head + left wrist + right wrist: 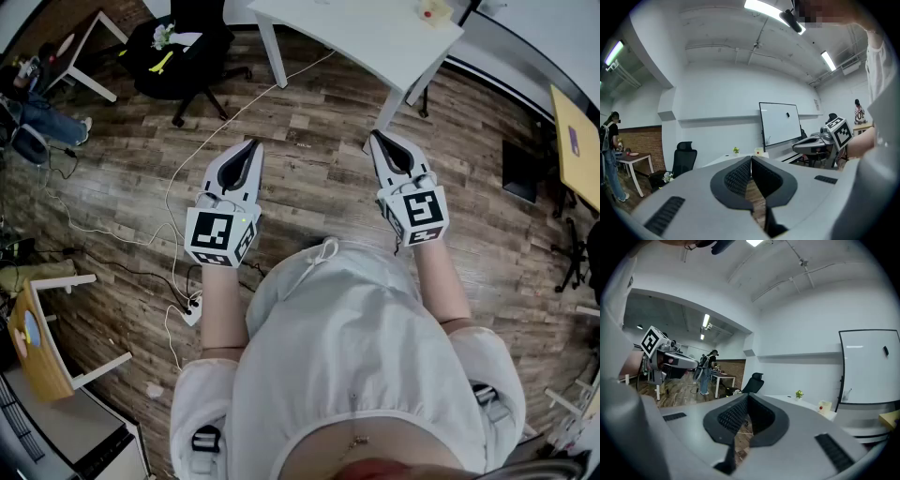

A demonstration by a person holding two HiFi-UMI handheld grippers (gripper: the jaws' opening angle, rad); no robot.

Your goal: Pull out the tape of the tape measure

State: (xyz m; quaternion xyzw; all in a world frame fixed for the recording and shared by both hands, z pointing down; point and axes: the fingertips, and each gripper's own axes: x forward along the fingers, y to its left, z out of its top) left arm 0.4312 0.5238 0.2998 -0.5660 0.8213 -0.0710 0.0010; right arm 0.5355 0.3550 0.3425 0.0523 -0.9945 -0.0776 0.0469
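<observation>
Two claws stick out in front of a person in a white top, one in each hand, and both are held flat above the wood floor [319,197]. The left claw [252,145] has its two jaws pressed together, and nothing is between them. The right claw [376,136] is pressed together too, and it pinches nothing. They sit side by side with a gap of bare floor between them. Ahead of them stands a white worktop [366,37]. On its far right corner sits a small pale box [429,12] with a red dot on it. It is too small for me to tell if it is the tape measure. Both claws are well apart from it. A little green plant [736,150] stands on the same worktop. Behind the worktop a whiteboard [780,123] stands by the white wall. A black chair [192,42] is just left of the worktop, with something yellow and white on its seat. A white cable [183,169] lies on the floor and runs from under the worktop past the left claw. Far off to the left, another person [609,154] stands by a small table [635,159].
</observation>
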